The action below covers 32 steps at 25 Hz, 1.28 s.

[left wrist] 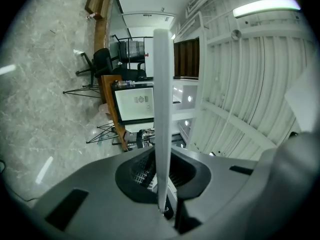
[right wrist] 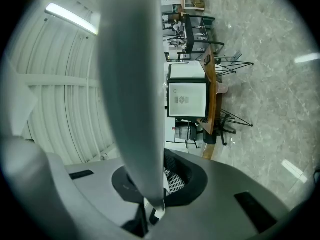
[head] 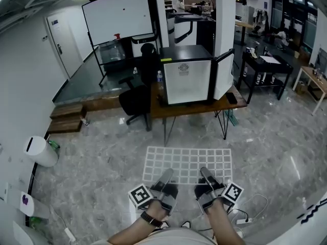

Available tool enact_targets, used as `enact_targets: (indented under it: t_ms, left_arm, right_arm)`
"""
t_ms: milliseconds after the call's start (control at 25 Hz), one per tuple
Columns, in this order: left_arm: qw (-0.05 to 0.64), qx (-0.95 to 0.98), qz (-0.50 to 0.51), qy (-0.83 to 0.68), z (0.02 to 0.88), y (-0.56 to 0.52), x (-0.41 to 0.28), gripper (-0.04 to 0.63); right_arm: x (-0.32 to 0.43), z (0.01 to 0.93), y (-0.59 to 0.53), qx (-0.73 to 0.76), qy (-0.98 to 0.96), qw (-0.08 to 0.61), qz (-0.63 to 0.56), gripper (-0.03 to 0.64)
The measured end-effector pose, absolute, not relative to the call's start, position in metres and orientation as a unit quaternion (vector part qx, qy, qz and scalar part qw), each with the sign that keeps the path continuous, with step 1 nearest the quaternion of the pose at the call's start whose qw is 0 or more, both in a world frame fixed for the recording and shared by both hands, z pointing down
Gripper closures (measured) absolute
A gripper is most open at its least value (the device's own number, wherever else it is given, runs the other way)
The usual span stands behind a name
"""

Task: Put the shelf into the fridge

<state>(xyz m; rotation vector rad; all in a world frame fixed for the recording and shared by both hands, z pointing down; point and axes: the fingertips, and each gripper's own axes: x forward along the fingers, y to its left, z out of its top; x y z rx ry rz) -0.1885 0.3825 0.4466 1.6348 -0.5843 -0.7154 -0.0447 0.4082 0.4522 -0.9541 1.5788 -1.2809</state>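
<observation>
**Left to right.** A white cylindrical bin stands on the grey marbled floor at the far left, well apart from you.

Your left gripper is clamped on the near edge of the white wire-grid shelf. In the left gripper view the shelf shows edge-on as a pale bar rising from between the closed jaws.

You hold the shelf roughly level above the floor, directly in front of you and well apart from the fridge. Your right gripper grips the same near edge, just beside the left one, with its jaws pressed on the shelf.

Ahead, a black office chair sits left of the brown wooden table with thin black legs. The black-topped white compact fridge stands on this table, with a white panel angled outward at its right edge.
</observation>
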Motion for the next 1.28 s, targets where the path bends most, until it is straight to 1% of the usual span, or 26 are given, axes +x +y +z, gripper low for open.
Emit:
enact_targets:
  t_ms: [440,720,960,1280]
  left_arm:
    - [0.592,0.698,-0.304,-0.264,0.449,0.365,-0.152,0.568]
    - [0.59,0.7,-0.308,-0.259,0.456,0.322,-0.135,0.568]
    - [0.6,0.695,-0.308,-0.25,0.461,0.255,-0.122,0.568]
    - [0.602,0.703,-0.296,-0.237,0.463,0.125,-0.111,0.568]
  right_arm:
    - [-0.009,0.454,0.386,-0.374,0.639,0.425,-0.521,0.572]
    - [0.008,0.463,0.344,-0.378,0.638,0.42,-0.524,0.572]
    - [0.02,0.469,0.277,-0.388,0.636,0.414,-0.524,0.572]
    - [0.03,0.471,0.152,-0.4,0.63,0.417,-0.519,0.572]
